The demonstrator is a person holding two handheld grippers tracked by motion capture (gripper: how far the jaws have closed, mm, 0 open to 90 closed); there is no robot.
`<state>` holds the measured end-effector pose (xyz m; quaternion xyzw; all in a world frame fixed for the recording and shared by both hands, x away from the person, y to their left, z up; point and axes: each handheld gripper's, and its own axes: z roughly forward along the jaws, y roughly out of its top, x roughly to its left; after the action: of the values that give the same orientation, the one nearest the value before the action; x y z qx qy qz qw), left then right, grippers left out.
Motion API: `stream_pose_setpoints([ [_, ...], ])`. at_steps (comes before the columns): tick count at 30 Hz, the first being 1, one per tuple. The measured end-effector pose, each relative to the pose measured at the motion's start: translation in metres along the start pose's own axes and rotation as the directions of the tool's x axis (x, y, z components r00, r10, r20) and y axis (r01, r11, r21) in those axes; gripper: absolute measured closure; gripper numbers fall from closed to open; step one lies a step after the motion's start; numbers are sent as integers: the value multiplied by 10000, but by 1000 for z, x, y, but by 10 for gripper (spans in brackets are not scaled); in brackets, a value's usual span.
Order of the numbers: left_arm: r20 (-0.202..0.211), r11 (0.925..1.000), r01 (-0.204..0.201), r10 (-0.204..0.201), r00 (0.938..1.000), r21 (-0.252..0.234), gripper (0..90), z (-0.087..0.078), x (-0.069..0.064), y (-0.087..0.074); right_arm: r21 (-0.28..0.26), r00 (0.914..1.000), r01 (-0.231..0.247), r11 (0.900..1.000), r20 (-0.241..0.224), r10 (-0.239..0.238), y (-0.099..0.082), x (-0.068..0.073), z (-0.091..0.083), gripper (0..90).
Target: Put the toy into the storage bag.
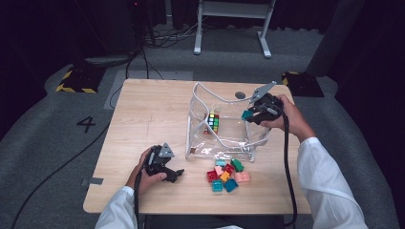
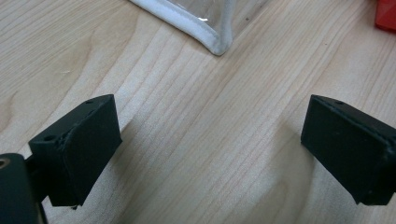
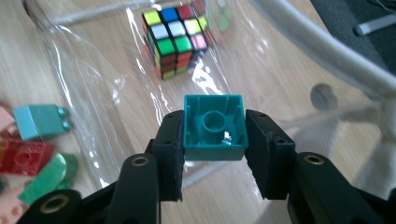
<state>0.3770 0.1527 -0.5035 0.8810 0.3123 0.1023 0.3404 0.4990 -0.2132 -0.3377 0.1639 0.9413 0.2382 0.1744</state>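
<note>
Seen from above: a light wooden table (image 1: 143,114) on a grey carpeted floor, with two sleeved forearms coming in from the near edge, each hand holding a black two-jaw gripper. At the far right, the right gripper (image 1: 249,113) held up over the open top of a clear plastic bag (image 1: 200,143), clamped on a teal toy brick (image 1: 246,114). In the right gripper view, that teal brick (image 3: 215,127) squeezed between both black pads, one pad flat against each side wall, hollow underside with its round tube turned toward the camera. Directly below and beyond the brick, the see-through floor of the bag (image 3: 116,93), with a multicoloured puzzle cube (image 3: 175,37) resting inside toward the far end. Same cube (image 1: 213,121) visible from above through the bag wall, well apart from the held brick. Just outside the bag's near wall, on bare wood, a loose heap of coloured bricks (image 1: 227,175) in red, green, pink, yellow and turquoise, also glimpsed at the left edge of the right gripper view (image 3: 28,149). At the near left, the left gripper (image 1: 173,175) resting low by the table, pointing toward the heap, jaws spread wide apart. In the left gripper view, bare wood grain between the two pads (image 2: 210,144), nothing gripped, with the white-trimmed corner of the bag (image 2: 205,32) just ahead.
</note>
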Motion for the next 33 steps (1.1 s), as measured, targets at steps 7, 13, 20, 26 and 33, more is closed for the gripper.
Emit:
stream_pose_setpoints([
  [7, 0, 10000, 1, -1, 10000, -2, 48, 0, 0, 0, 1221, 9981, 472, 9914, 332, -516, -4, 1, -4, 594],
  [13, -16, 10000, 8, -8, 10000, 9, 48, 0, 0, 0, 1821, 9975, 630, 9813, 202, -677, -7, 1, -5, 594],
  [20, -16, 10000, 3, -3, 10000, 9, 49, 0, 0, 0, 1666, 9970, 696, 9836, 216, -742, -9, 1, -4, 593],
  [26, -21, 10000, 10, -10, 10000, 18, 48, 0, 0, 0, 921, 9975, 620, 9938, 283, -648, -11, 2, -11, 554],
  [33, 0, 10000, 4, -4, 10000, -4, 48, 0, 0, 0, -490, 9996, -26, 9988, 278, 40, -22, 2, -27, 488],
])
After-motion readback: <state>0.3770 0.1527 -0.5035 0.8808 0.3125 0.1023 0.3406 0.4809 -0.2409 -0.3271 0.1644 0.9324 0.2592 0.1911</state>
